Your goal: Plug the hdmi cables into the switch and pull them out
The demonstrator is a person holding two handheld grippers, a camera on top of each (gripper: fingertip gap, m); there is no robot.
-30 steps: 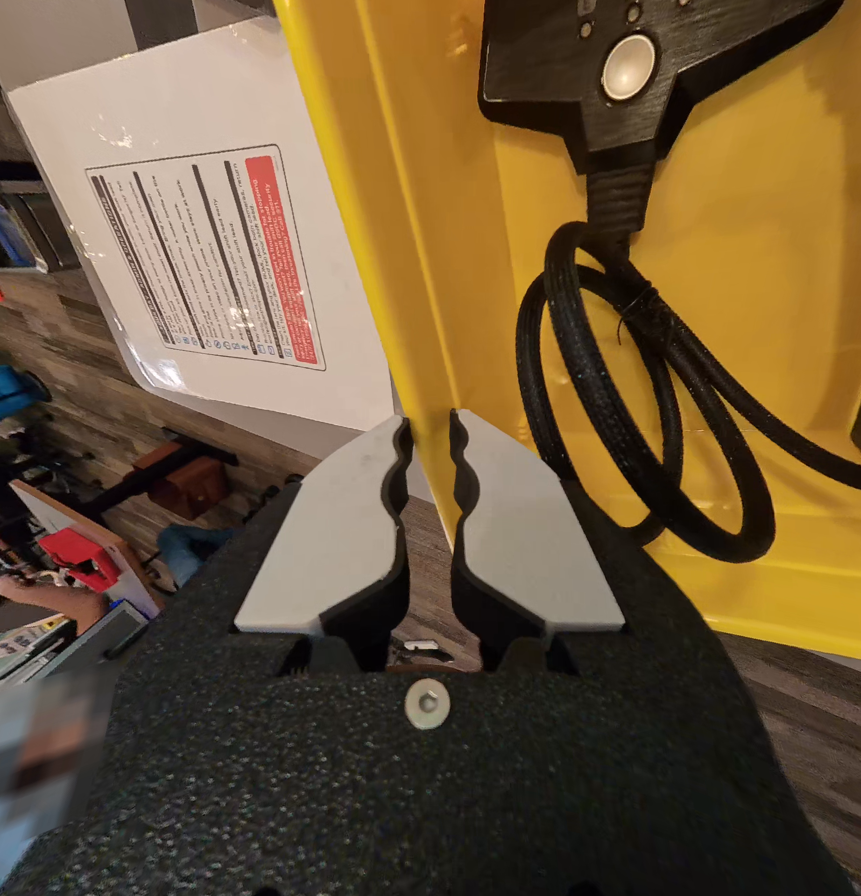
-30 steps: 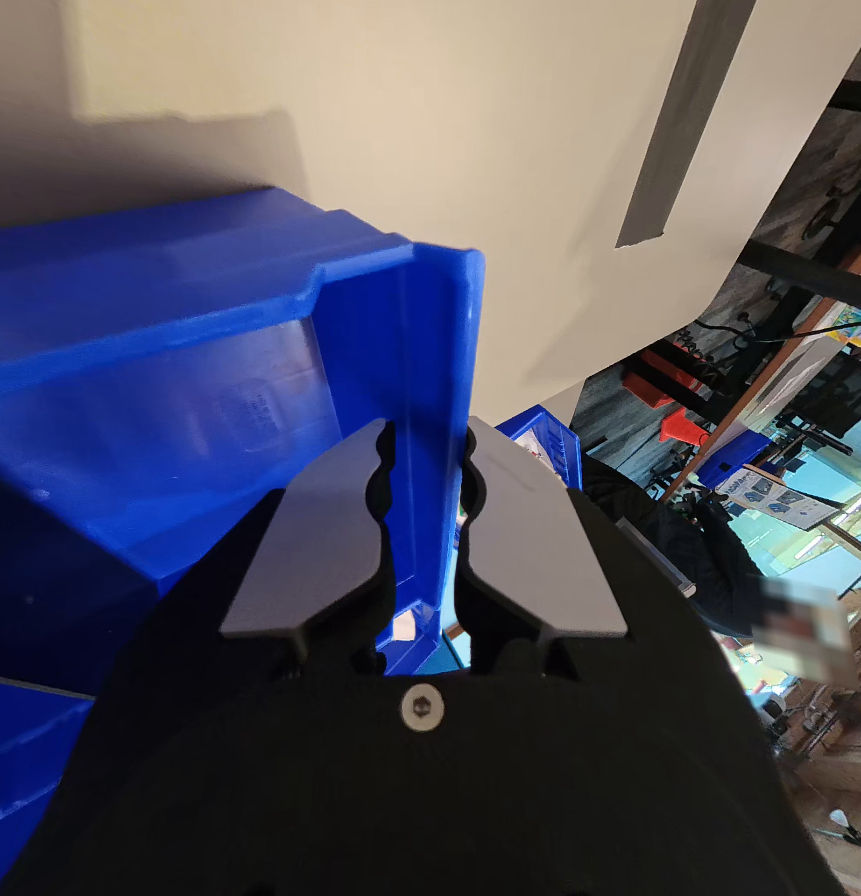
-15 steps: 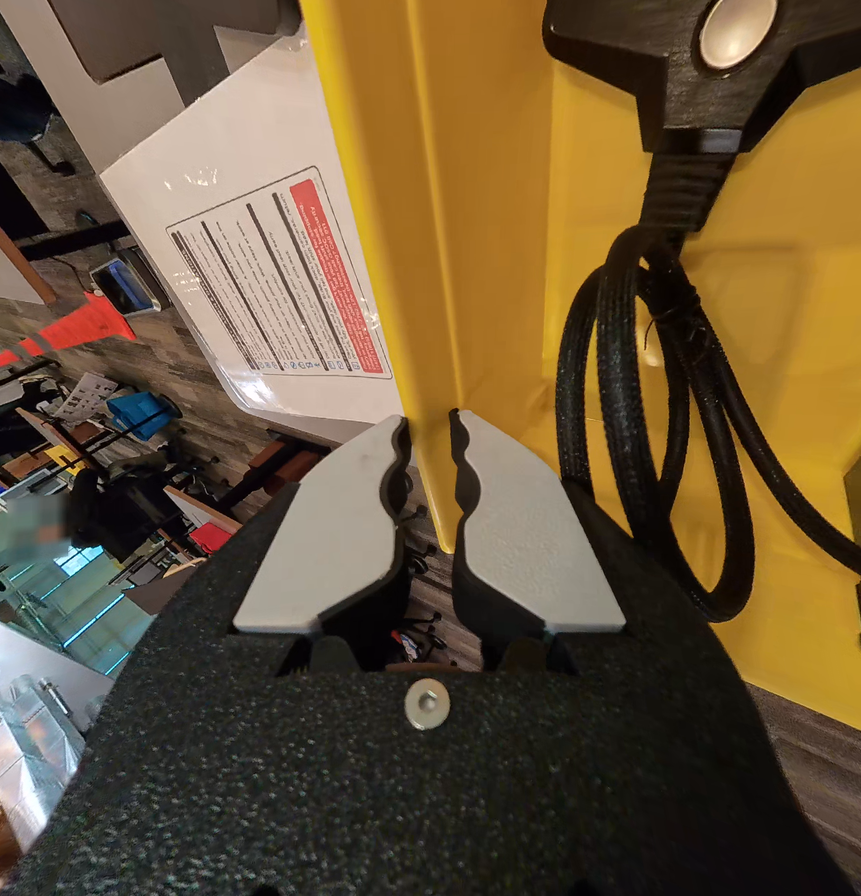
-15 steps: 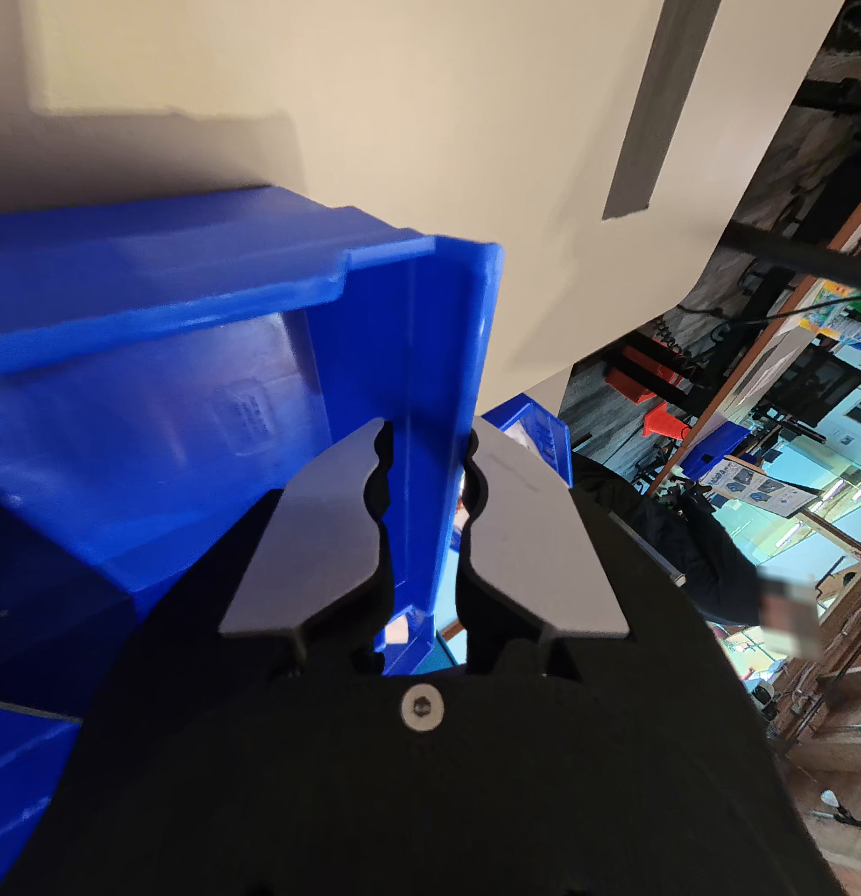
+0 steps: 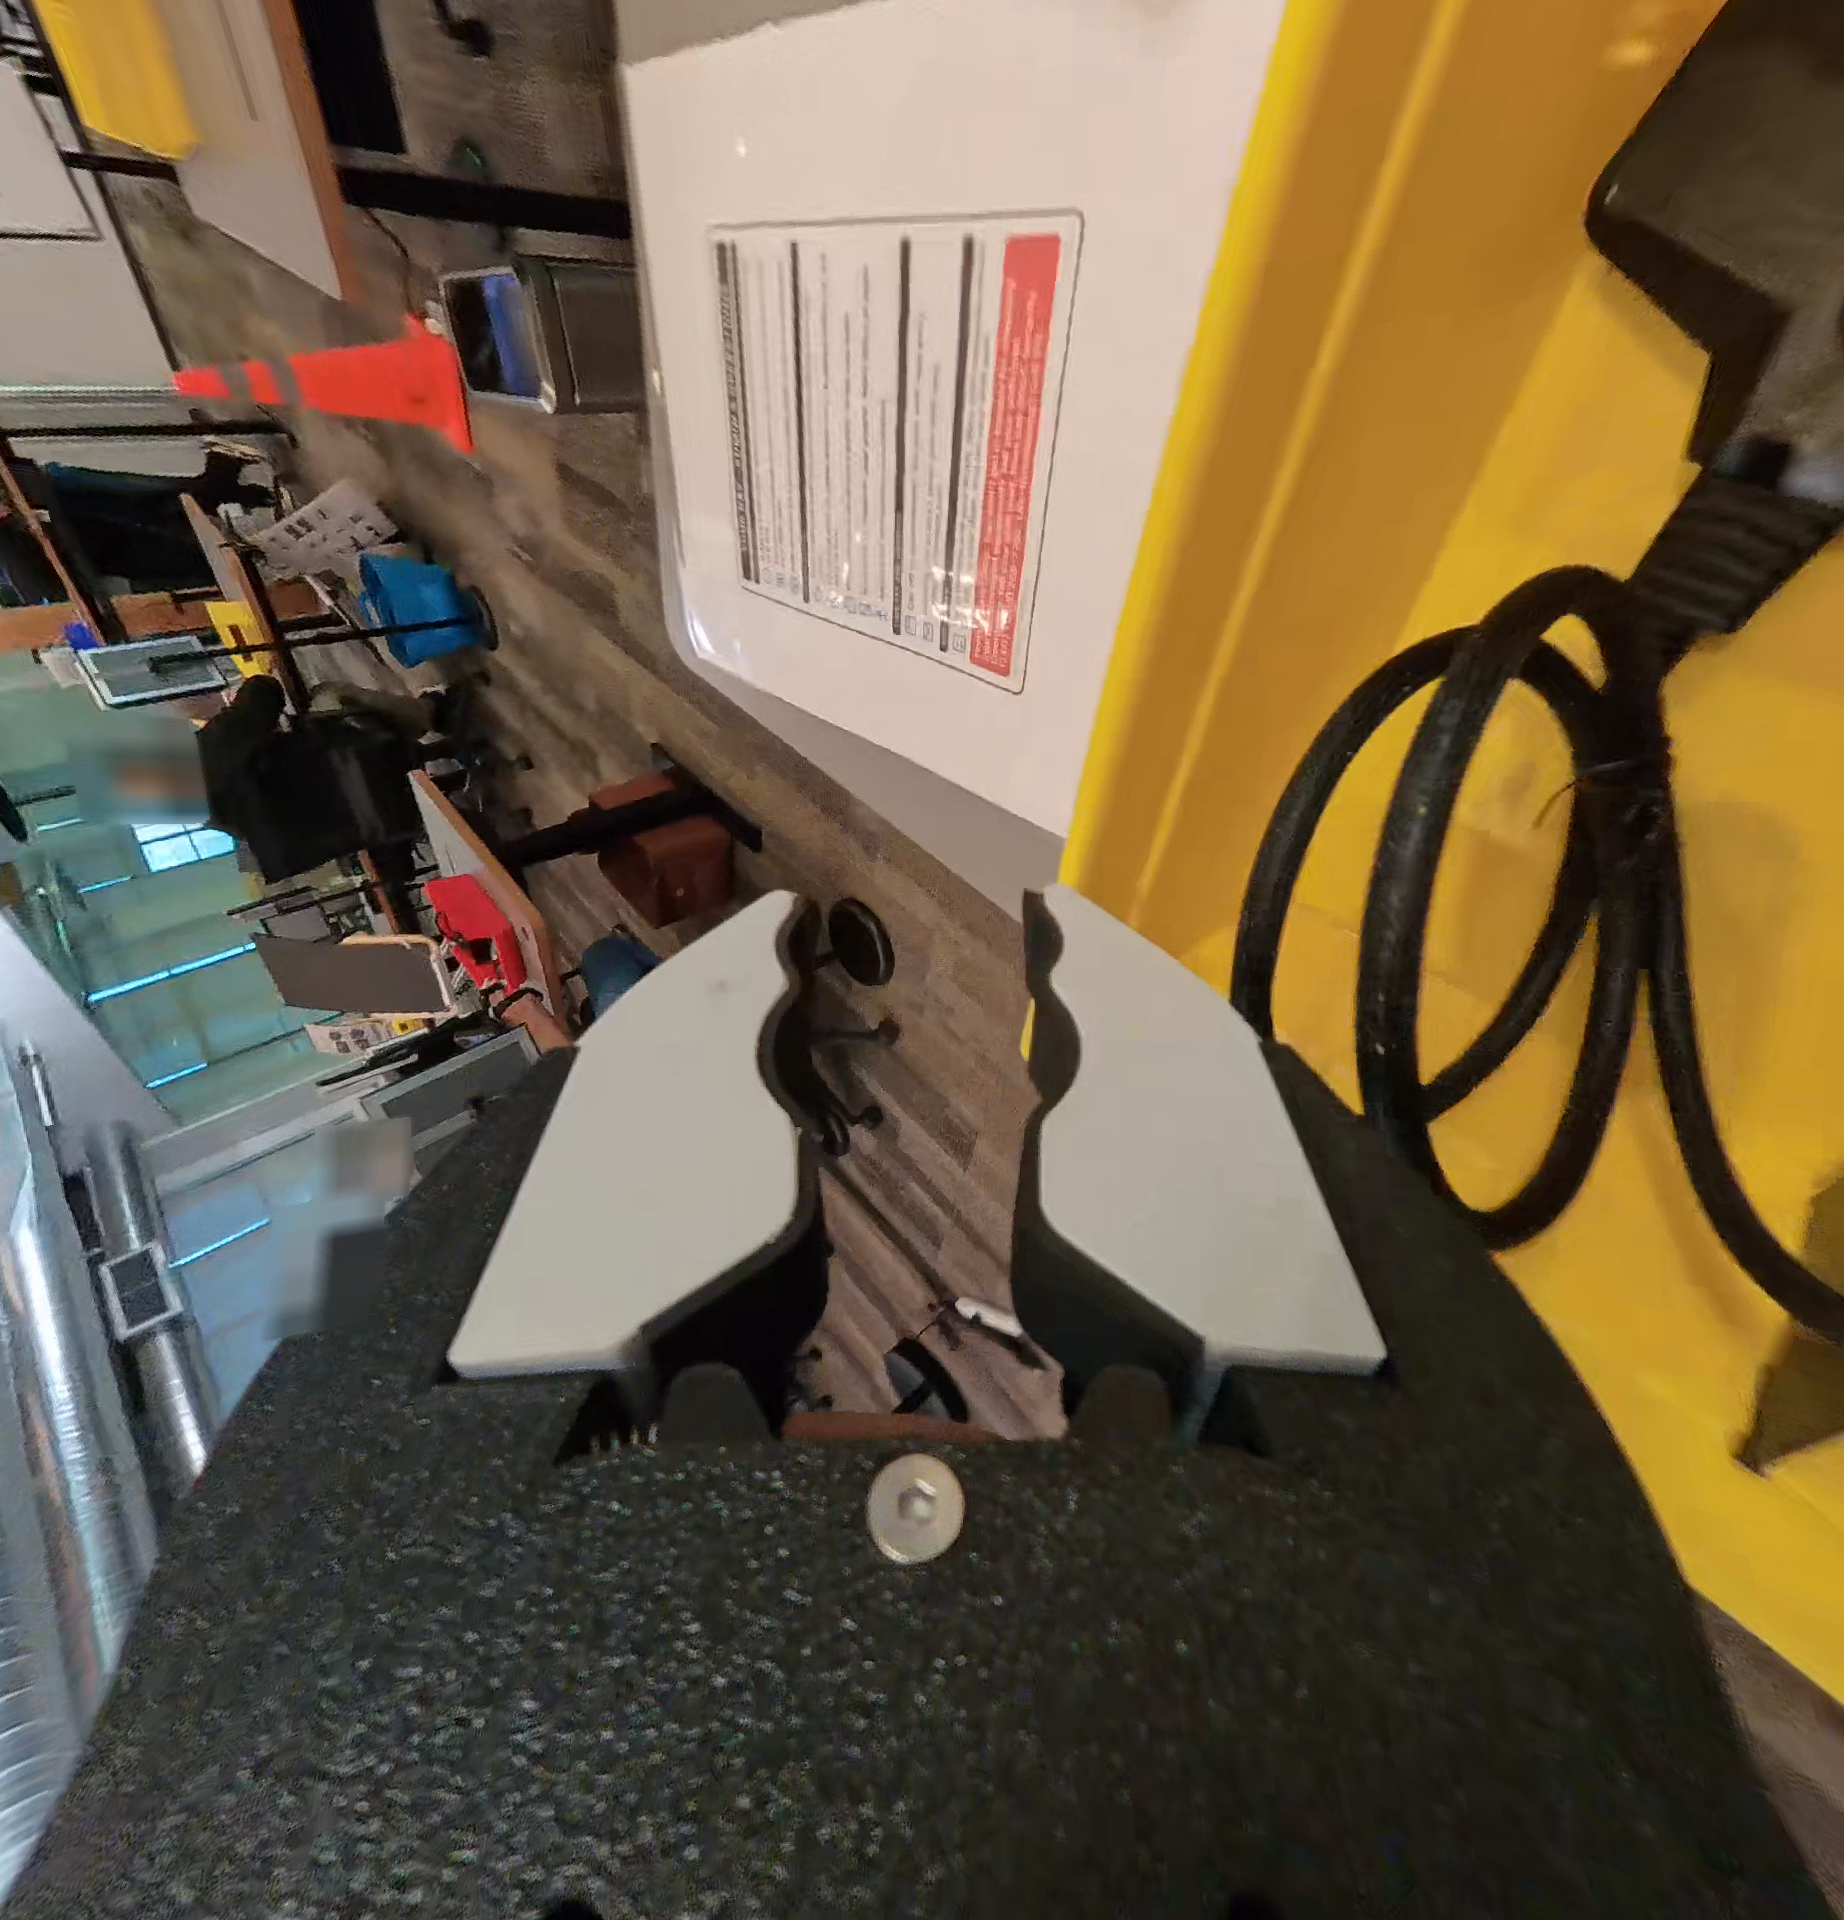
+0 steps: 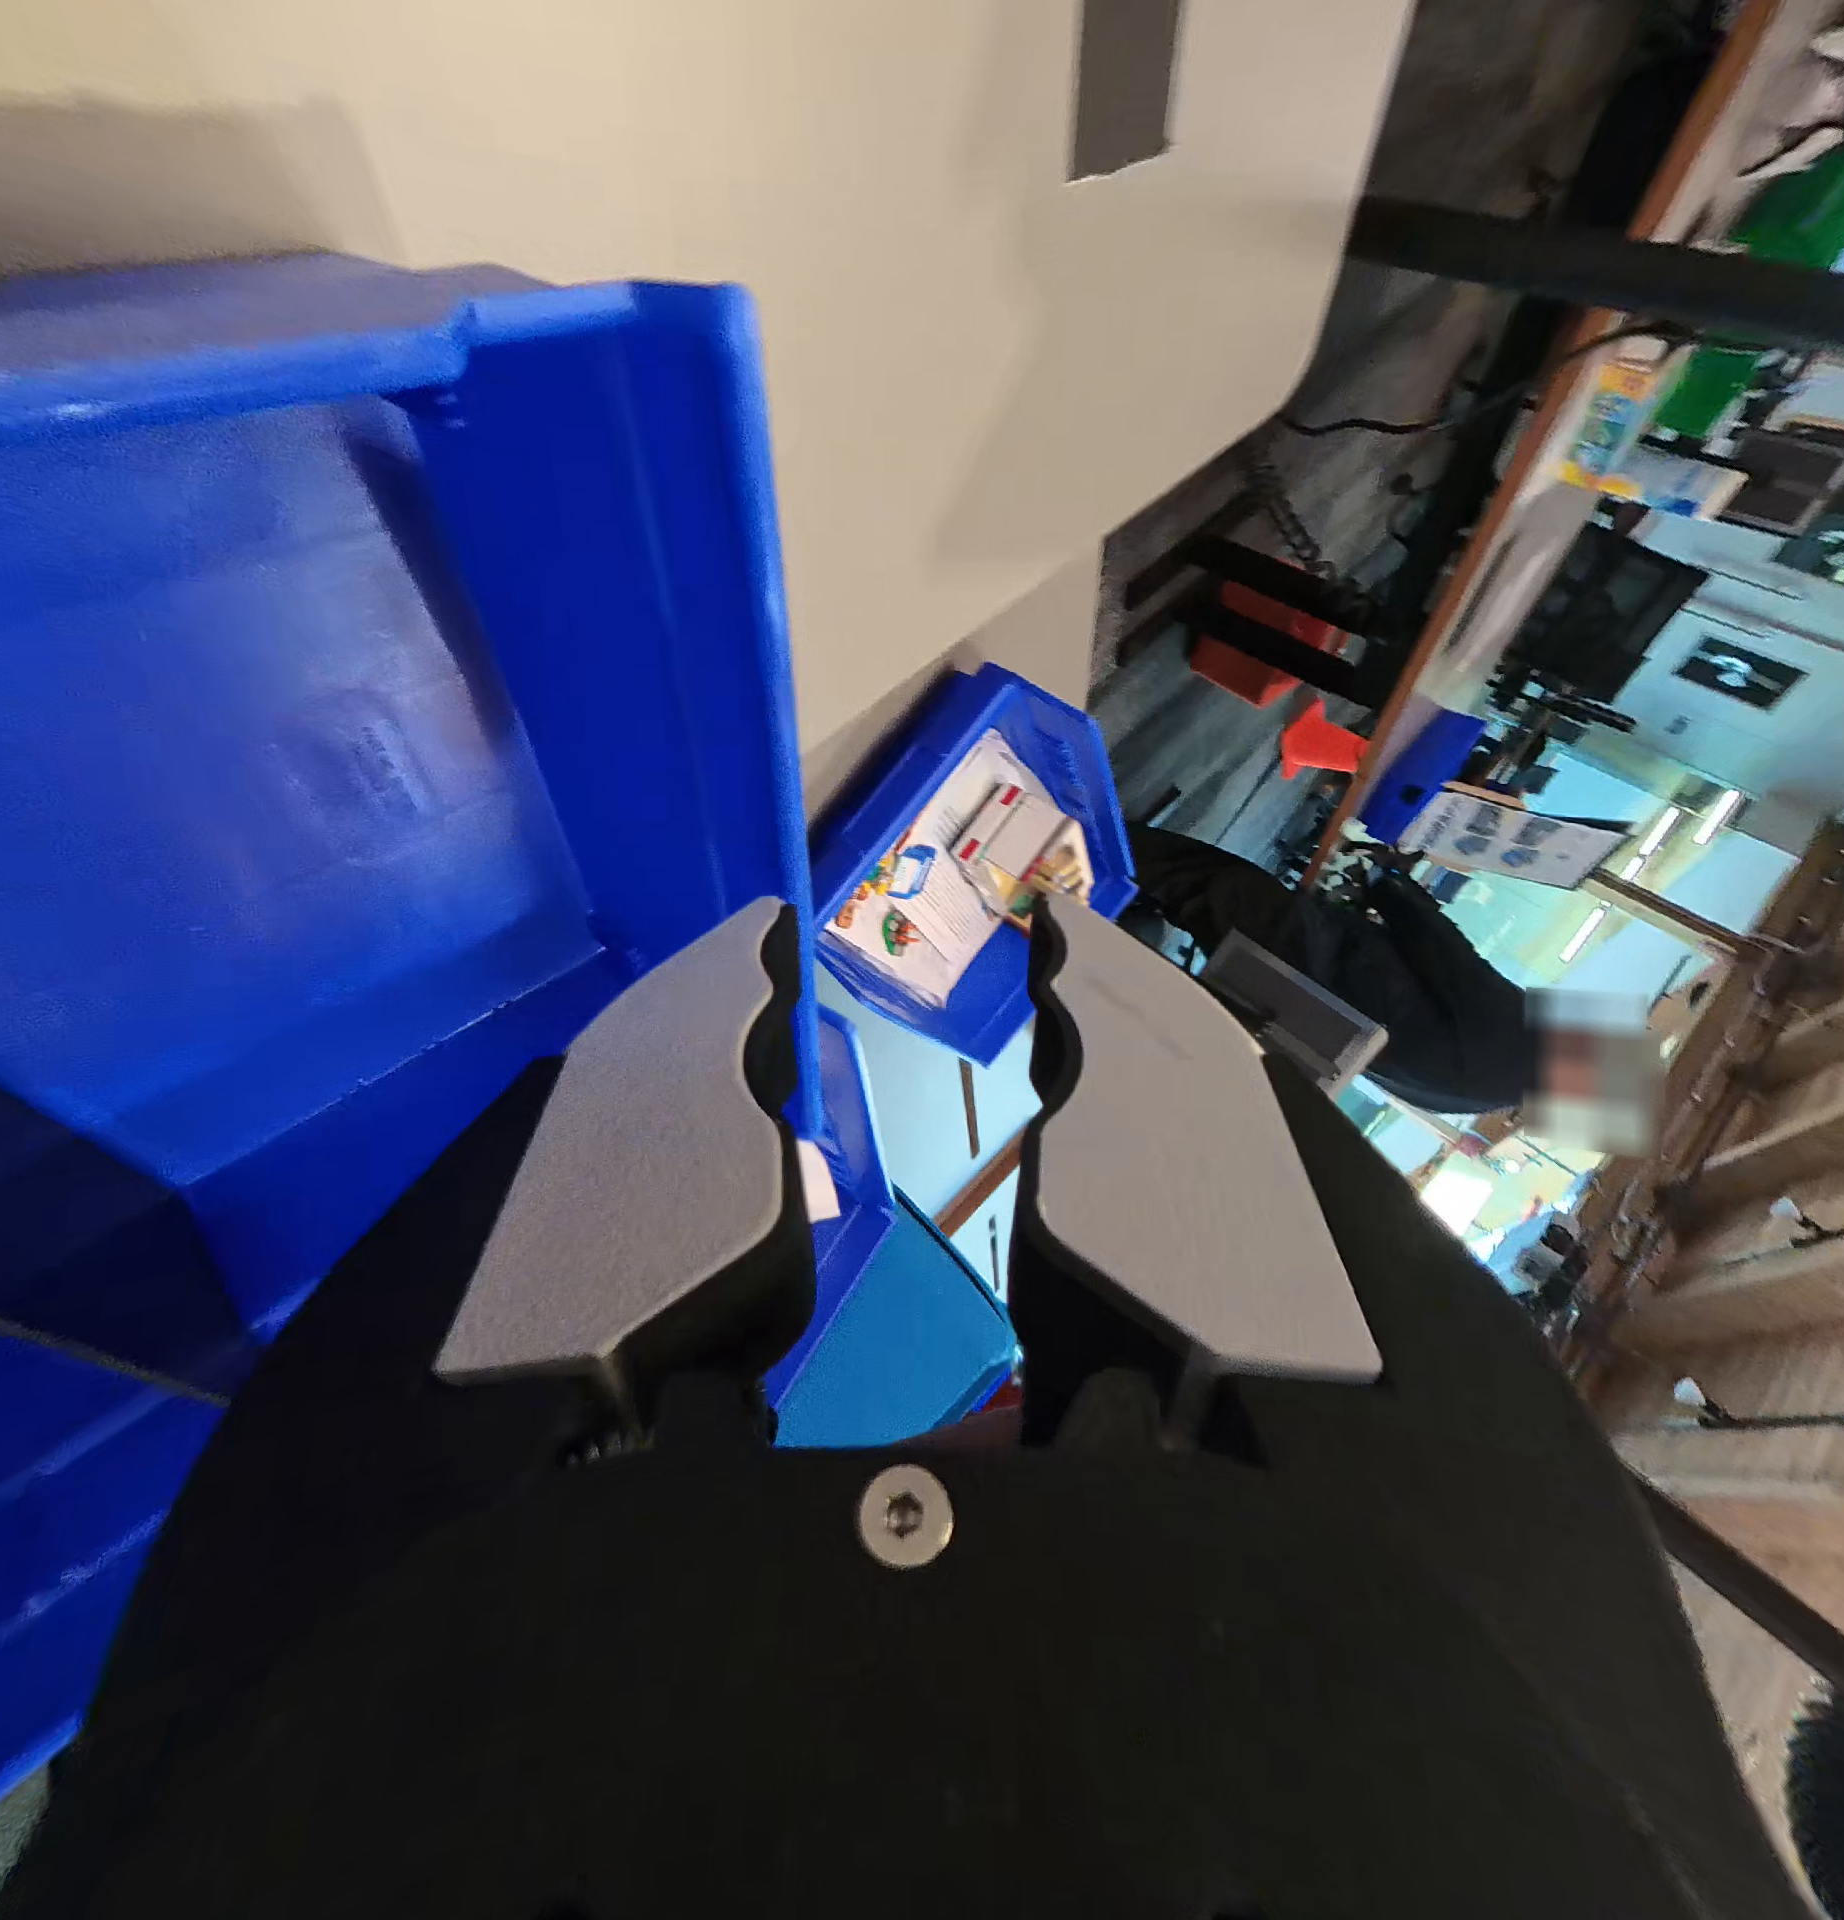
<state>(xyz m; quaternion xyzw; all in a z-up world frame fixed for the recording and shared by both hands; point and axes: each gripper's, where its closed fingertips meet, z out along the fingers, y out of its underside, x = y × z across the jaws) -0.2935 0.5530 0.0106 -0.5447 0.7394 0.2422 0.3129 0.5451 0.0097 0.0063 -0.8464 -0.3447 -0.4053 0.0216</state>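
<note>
Beside each open tool (image 5: 907, 914) (image 6: 907, 914) stands a bin: yellow (image 5: 1313, 520), blue (image 6: 606, 623).

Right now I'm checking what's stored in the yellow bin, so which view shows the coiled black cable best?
The left wrist view: the coiled black cable lies inside the yellow bin, right of the open left gripper, running up to a black device. The right wrist view shows only blue bins, no cable.

- My left claw (image 5: 913, 925) has two flat pale-grey fingers (image 5: 679, 1132) with wavy black inner pads.
- Its body is rough, speckled black, with one silver screw (image 5: 915, 1507).
- My right claw (image 6: 907, 925) matches: grey fingers (image 6: 1178, 1153), smooth black body, one hex screw (image 6: 905, 1514).
</note>
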